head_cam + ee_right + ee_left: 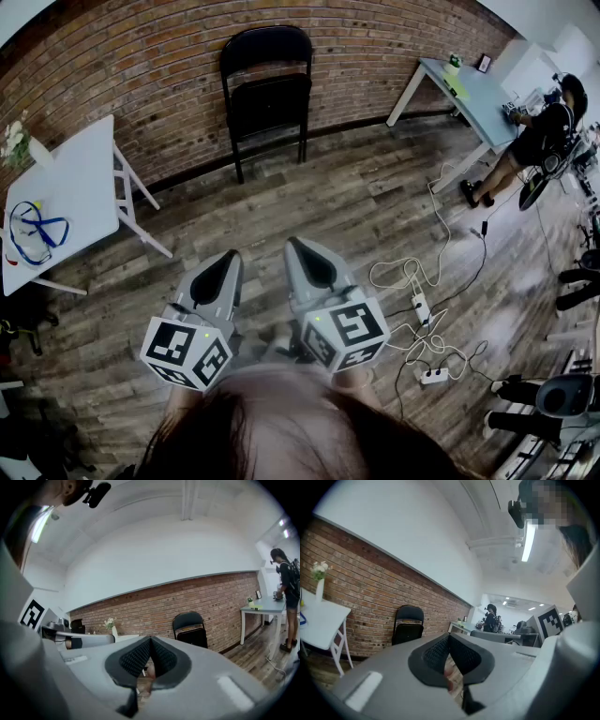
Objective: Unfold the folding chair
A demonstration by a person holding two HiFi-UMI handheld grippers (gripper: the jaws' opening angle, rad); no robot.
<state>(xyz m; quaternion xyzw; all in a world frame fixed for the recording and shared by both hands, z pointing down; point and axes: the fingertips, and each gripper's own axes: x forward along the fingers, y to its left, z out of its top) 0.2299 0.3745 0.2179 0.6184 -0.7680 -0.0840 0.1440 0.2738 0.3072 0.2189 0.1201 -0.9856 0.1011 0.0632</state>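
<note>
A black folding chair (266, 89) leans folded against the brick wall at the far side of the room. It also shows small in the left gripper view (408, 624) and in the right gripper view (190, 628). My left gripper (226, 258) and right gripper (300, 247) are held side by side close to my body, well short of the chair, pointing toward it. Both are shut with nothing between the jaws, the dark pads (450, 654) (149, 656) meeting at the tips.
A white folding table (66, 192) with blue-cabled glasses stands at the left. Another table (469, 94) stands at the right, with a person (534, 141) beside it. White cables and power strips (422, 337) lie on the wooden floor at the right.
</note>
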